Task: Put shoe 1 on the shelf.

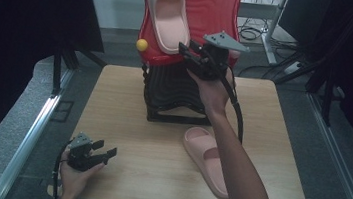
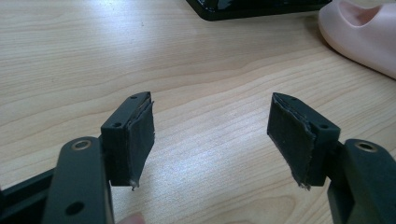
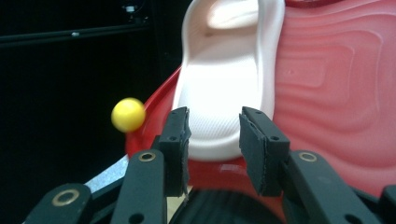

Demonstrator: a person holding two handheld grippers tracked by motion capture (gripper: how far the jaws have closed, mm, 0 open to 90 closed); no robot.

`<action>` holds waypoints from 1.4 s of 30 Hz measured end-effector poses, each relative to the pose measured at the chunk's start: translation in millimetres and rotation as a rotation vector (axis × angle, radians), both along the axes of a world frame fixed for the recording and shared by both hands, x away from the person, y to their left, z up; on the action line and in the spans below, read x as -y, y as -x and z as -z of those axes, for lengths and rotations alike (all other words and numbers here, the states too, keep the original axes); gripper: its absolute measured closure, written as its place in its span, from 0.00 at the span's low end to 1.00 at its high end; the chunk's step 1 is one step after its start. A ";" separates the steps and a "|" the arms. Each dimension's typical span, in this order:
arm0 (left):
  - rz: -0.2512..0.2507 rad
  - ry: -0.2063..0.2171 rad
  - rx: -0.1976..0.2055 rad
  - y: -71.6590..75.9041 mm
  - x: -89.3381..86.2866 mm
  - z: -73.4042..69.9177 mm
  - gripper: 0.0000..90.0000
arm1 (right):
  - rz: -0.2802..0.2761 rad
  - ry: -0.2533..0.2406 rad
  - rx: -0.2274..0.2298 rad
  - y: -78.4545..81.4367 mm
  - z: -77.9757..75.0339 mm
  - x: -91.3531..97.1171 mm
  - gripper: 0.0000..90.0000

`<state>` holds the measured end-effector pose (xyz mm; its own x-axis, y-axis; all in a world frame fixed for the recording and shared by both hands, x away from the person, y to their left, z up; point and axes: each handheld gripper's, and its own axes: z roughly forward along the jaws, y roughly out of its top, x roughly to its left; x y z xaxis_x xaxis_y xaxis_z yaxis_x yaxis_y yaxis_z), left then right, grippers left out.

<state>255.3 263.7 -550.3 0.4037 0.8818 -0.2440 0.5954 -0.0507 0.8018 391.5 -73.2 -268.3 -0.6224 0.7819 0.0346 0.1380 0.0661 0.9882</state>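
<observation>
A red rack [image 1: 214,13] stands at the top middle of the high view, leaning back on a black stand [image 1: 175,97]. It is tilted so shoes can rest on it and show their tops. 1 pink slipper [image 1: 166,13] lies in it, toe up and heel down, on the rack's left half. The right half of the rack is bare, so I think it is meant for 2 slippers.

The right gripper [image 1: 184,50] is up at the rack, just by the heel of that slipper. In the right gripper view its jaws are partly open, with a gap between them and nothing in it. The heel [image 3: 212,135] sits just past the gap, not pinched. I think the hand has either just let the slipper go or is about to take it; I cannot tell which.

A small yellow ball [image 1: 142,45] sticks out at the rack's left edge.

The other slipper [image 1: 205,158] lies flat on the table [image 1: 128,109], lower right of the middle, partly under the person's right arm. It looks like the next 1 to go up.

The left gripper [image 1: 108,153] waits low at the bottom left of the table. Its jaws are wide open and hold nothing. It rests there to stay out of the way.
</observation>
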 end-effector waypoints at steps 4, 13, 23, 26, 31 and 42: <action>0.002 0.000 -0.002 0.0 1.2 0.0 0.35 | -0.026 0.016 -0.005 15.1 9.5 6.6 0.69; 0.006 -0.004 -0.003 -0.8 3.2 0.7 0.35 | -0.089 0.039 -0.029 42.5 41.1 20.8 0.69; 0.006 -0.005 -0.006 -1.3 4.6 1.5 0.35 | -0.129 0.050 -0.070 64.7 78.6 40.4 0.68; 0.009 -0.007 -0.008 -1.4 5.2 1.8 0.35 | -0.138 0.046 -0.093 68.1 92.7 46.0 0.68; 0.004 -0.006 -0.007 -1.5 5.2 1.9 0.35 | -0.152 0.053 -0.116 72.8 116.3 56.1 0.67; 0.004 -0.008 -0.007 -1.4 5.0 2.0 0.35 | -0.148 0.080 -0.194 84.6 165.8 81.6 0.66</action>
<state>256.7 258.6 -552.3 0.4057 0.8820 -0.2397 0.6010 -0.0599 0.7970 306.9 -154.8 -434.1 -0.7179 0.6881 0.1060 0.3074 0.1767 0.9350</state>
